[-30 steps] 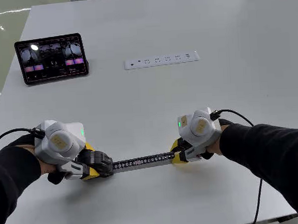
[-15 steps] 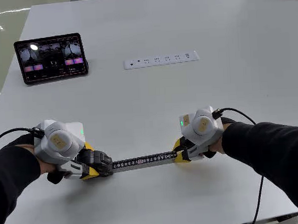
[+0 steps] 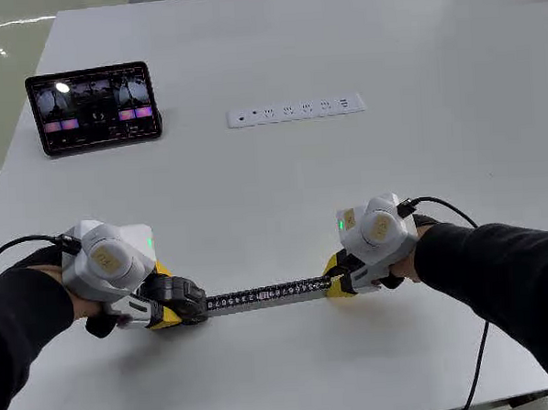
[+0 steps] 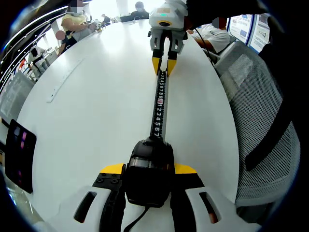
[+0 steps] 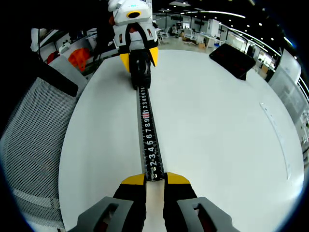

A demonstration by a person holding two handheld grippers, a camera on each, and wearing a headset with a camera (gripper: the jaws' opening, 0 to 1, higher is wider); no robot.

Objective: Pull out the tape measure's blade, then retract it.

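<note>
Your right gripper (image 5: 154, 181) is clenched on the blade's tip, jaws pinched together at 6 o'clock in the right gripper view. From there the blade (image 5: 147, 135) runs straight out toward 12 o'clock to the case (image 5: 140, 72). Your left gripper (image 4: 149, 168) clamps the case across its sides. In the head view the blade's long axis lies across the table (image 3: 301, 185) from 3 to 9 o'clock, its right end slightly farther from you. So the case sits at 9 o'clock from your right claw. Pulling means drawing toward 3; retracting means feeding the tip back along that same line.
</note>
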